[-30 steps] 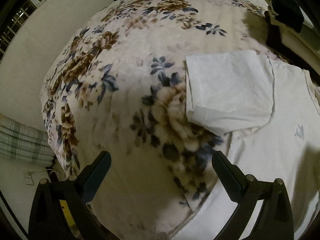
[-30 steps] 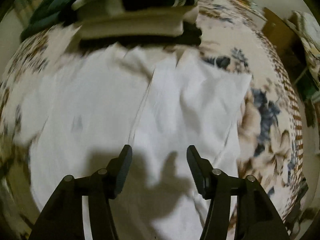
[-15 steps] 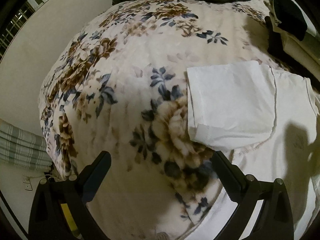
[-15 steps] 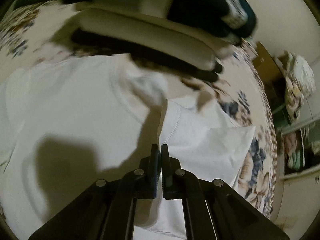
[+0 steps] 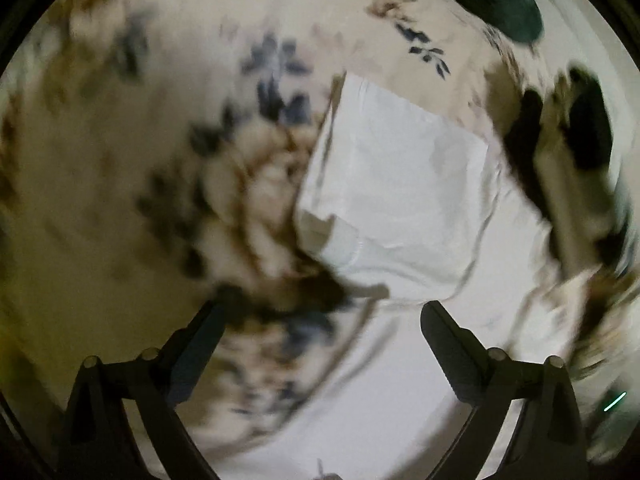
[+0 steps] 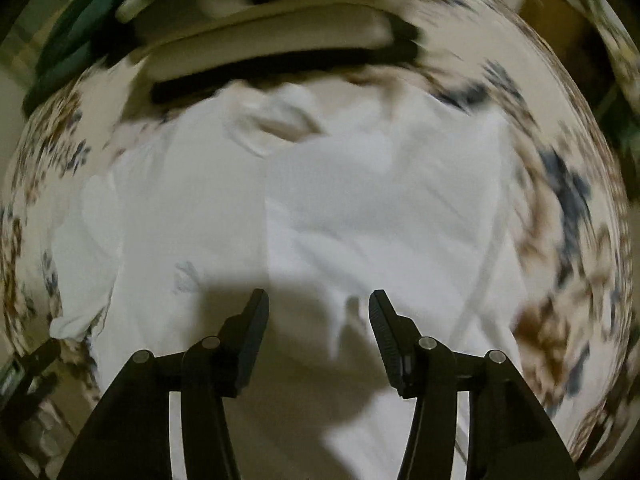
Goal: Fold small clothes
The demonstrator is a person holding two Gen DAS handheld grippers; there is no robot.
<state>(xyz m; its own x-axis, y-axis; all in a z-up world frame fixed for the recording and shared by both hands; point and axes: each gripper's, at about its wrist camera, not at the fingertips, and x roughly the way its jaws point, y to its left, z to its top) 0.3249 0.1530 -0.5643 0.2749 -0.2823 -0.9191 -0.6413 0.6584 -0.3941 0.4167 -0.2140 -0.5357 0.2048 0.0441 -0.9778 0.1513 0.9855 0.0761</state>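
One white shirt (image 6: 320, 220), two tongs (image 6: 318, 308)

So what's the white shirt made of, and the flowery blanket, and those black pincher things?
Shirt: looks like thin matte cotton knit; it creases softly and shows stitched hems.
Blanket: seems a thick, fuzzy fleece with printed flowers, though the blur hides its surface.
Left gripper and right gripper: probably hard black plastic with metal pins at the joints; one right finger shows a ribbed pad, maybe rubber.

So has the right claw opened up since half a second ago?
Yes. The right claw was pinched shut then; its jaws have just been opening and stand apart above the white shirt, gripping nothing.
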